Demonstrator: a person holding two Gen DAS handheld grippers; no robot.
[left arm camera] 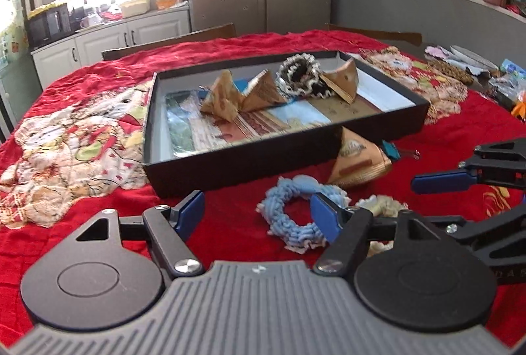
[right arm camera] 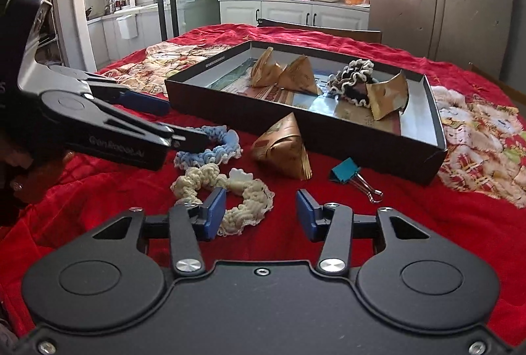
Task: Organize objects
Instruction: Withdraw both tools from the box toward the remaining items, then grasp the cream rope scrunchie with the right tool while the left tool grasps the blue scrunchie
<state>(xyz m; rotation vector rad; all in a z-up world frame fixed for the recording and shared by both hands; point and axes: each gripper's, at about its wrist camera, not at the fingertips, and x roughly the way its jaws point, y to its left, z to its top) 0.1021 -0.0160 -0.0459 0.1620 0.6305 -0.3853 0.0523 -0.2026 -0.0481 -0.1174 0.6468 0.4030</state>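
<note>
- Left wrist view: the left gripper point(left arm camera: 257, 213) hangs low over the red embroidered tablecloth point(left arm camera: 230, 216), jaws apart, nothing pressed between the blue pads.
- The fluffy light-blue knitted scrunchie point(left arm camera: 297, 220) lies on the cloth between them, toward the right-hand pad, which overlaps its edge; whether it touches I cannot tell.
- At 12 o'clock from the scrunchie stands the shallow black cardboard box point(left arm camera: 243, 157), its near wall blocking the straight way in.
- Inside it lie tan folded-paper pyramids and a black-and-cream ruffled scrunchie point(left arm camera: 300, 77).
- Another tan paper pyramid point(left arm camera: 358, 164) sits on the cloth at 1 o'clock, close against the box wall.
- The right gripper point(left arm camera: 440, 184) enters from the 3 o'clock edge.
- Right wrist view: the right gripper point(right arm camera: 261, 215) has its jaws partly apart and gripping nothing.
- The cream knitted scrunchie point(right arm camera: 230, 193) lies at 11 o'clock; the left-hand pad covers part of it.
- The light-blue scrunchie point(right arm camera: 213, 151) lies just beyond the cream one, with the left gripper point(right arm camera: 171, 121) over its 9 o'clock end.
- A teal binder clip with wire handles point(right arm camera: 351, 174) rests at 1 o'clock, near the box point(right arm camera: 361, 138).
</note>
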